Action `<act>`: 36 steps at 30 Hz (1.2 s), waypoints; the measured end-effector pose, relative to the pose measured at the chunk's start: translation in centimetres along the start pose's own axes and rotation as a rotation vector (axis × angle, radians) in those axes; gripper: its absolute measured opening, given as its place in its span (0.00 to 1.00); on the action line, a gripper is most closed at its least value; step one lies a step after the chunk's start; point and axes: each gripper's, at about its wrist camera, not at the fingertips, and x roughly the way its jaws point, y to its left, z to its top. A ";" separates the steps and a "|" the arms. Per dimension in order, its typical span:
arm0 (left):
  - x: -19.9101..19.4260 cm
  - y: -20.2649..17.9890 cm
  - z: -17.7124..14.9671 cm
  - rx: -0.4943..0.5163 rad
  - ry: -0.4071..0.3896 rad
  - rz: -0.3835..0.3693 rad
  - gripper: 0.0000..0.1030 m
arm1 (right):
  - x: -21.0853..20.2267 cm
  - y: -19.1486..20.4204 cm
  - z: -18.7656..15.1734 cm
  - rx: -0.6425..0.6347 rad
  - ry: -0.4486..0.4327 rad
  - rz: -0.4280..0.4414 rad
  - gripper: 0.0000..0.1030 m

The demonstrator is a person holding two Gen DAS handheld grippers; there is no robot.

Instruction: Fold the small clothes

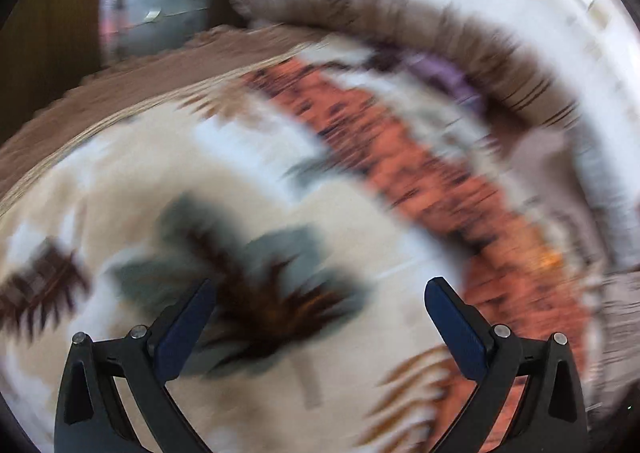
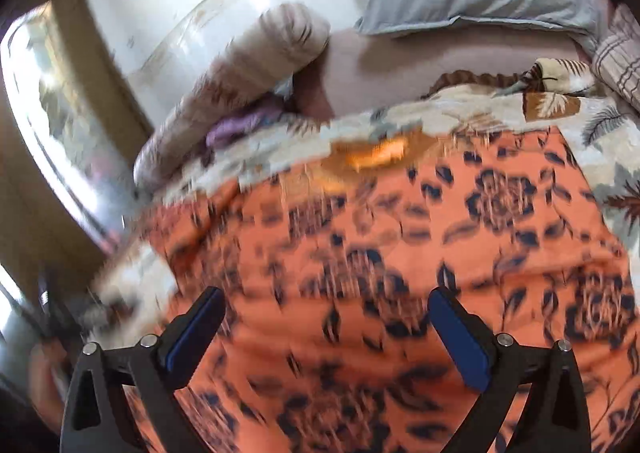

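Spread across the bed's leaf-patterned cream blanket, an orange, dark-flowered cloth garment is seen lying flat, apparently not yet folded. Left gripper and right gripper are held above, fingers spread, nothing pinched.

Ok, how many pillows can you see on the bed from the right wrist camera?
2. A grey pillow lies flat at the head of the bed, top right. A patterned bolster pillow runs along the wall on the left. Others may be hidden outside the frame.
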 end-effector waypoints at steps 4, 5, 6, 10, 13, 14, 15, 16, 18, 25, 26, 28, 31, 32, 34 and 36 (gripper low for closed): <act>1.8 0.3 5.1 -0.113 0.049 -0.195 1.00 | 0.9 -2.2 -1.1 0.098 0.023 0.051 0.99; 3.0 0.6 6.9 -0.147 0.059 -0.224 1.00 | 0.9 -2.6 -1.1 0.115 0.024 0.061 1.00; 3.8 0.9 8.0 -0.169 0.058 -0.240 1.00 | 1.3 -2.9 -1.2 0.124 0.034 0.070 1.00; 8.5 2.0 11.9 -0.242 0.091 -0.277 0.80 | 1.0 -2.9 -1.4 0.117 0.024 0.072 1.00; 12.0 3.8 13.3 -0.303 0.104 -0.228 0.78 | 1.2 -3.3 -1.4 0.130 0.018 0.091 1.00; 12.8 4.5 13.6 -0.331 0.105 -0.212 0.78 | 1.3 -3.4 -1.4 0.133 0.015 0.096 1.00; 13.4 5.1 13.8 -0.355 0.099 -0.186 0.78 | 1.1 -3.4 -1.3 0.133 0.013 0.098 1.00; 13.8 5.8 14.0 -0.377 0.079 -0.169 0.78 | 1.1 -3.4 -1.4 0.133 0.012 0.098 1.00; 14.4 6.3 14.2 -0.394 0.066 -0.182 0.78 | 1.2 -3.4 -1.4 0.131 0.011 0.097 1.00; 16.5 6.5 16.2 -0.359 0.096 -0.033 0.06 | 1.1 -3.3 -1.5 0.132 0.007 0.098 1.00; 16.4 6.7 16.1 -0.362 0.095 -0.037 0.06 | 1.2 -3.3 -1.5 0.132 0.008 0.098 1.00; 15.0 5.7 16.3 -0.301 0.058 0.012 0.06 | 1.2 -3.3 -1.5 0.133 0.007 0.099 1.00; 10.6 1.3 16.9 -0.117 -0.058 0.066 0.05 | 1.1 -3.4 -1.6 0.137 0.002 0.107 1.00; 8.5 -0.8 16.9 -0.054 -0.108 0.065 0.05 | 1.0 -3.5 -1.6 0.140 0.000 0.111 1.00; 4.0 -5.6 16.7 0.071 -0.196 0.031 0.05 | 0.9 -3.5 -1.6 0.143 -0.003 0.115 1.00; -0.4 -11.7 15.4 0.209 -0.256 -0.048 0.05 | 1.0 -3.5 -1.6 0.145 -0.004 0.116 1.00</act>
